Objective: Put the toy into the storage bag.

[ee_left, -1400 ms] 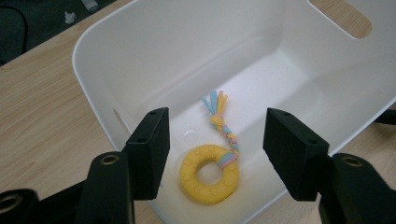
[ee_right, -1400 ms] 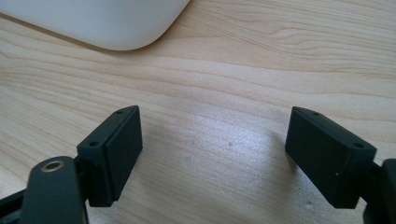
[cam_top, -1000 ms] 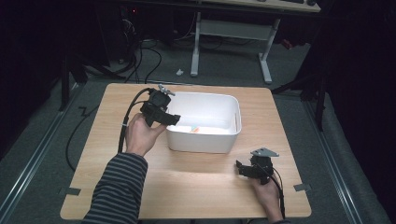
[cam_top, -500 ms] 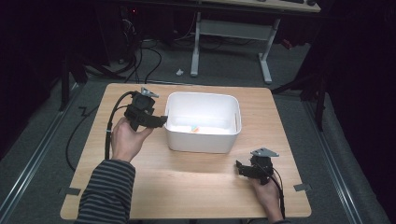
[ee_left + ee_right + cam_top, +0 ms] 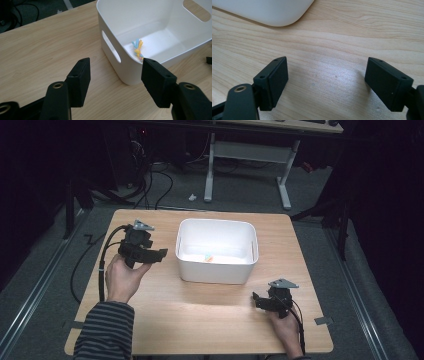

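Left gripper [image 5: 113,75]: jaws spread, nothing between them, just bare bench showing through the gap. It has pulled back from the rim of the white tub [image 5: 216,270] over the last second and now hangs off the tub's left side, apart from it, nose pointing toward the tub wall. In the left gripper view the little colourful bundle [image 5: 138,48], blue, yellow and orange strips, lies on the tub floor close to the near wall; from the high view it sits about mid-floor [image 5: 208,256]. So the bundle is in, and the retreat reads like a drop-off finished, not a fresh reach.

Right gripper [image 5: 325,82]: jaws spread wide too, empty, hovering low over the wooden bench [image 5: 200,320] near the front right corner, with the tub's rounded corner just ahead in its own view. It hasn't stirred in that second. Both hands are free, so this placement looks done.
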